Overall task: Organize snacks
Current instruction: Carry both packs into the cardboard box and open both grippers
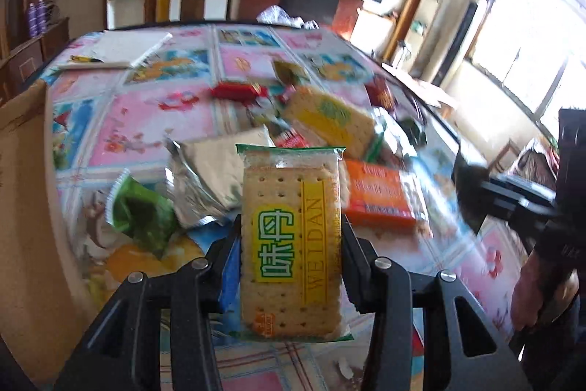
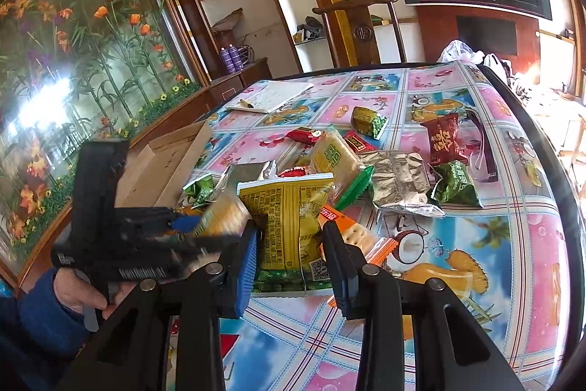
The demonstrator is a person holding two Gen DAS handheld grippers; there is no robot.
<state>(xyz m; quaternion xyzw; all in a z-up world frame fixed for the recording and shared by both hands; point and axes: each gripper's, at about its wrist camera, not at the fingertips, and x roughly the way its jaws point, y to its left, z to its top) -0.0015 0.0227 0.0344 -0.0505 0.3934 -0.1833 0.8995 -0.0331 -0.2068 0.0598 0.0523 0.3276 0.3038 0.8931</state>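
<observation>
The left gripper [image 1: 291,255] clamps a cracker packet [image 1: 291,244] by its long sides, lifted just in front of the snack pile [image 1: 329,131] on the desk [image 1: 146,120]. The right gripper [image 2: 289,244] grips a yellow snack bag [image 2: 289,226] at the pile's near edge. A cardboard box [image 2: 164,163] sits left of the pile.

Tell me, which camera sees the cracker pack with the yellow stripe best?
The left wrist view: the cracker pack fills the middle, front label facing the camera, between the left gripper's fingers. In the right wrist view it is only a blurred edge, partly hidden behind the green and yellow snack bag.
</observation>
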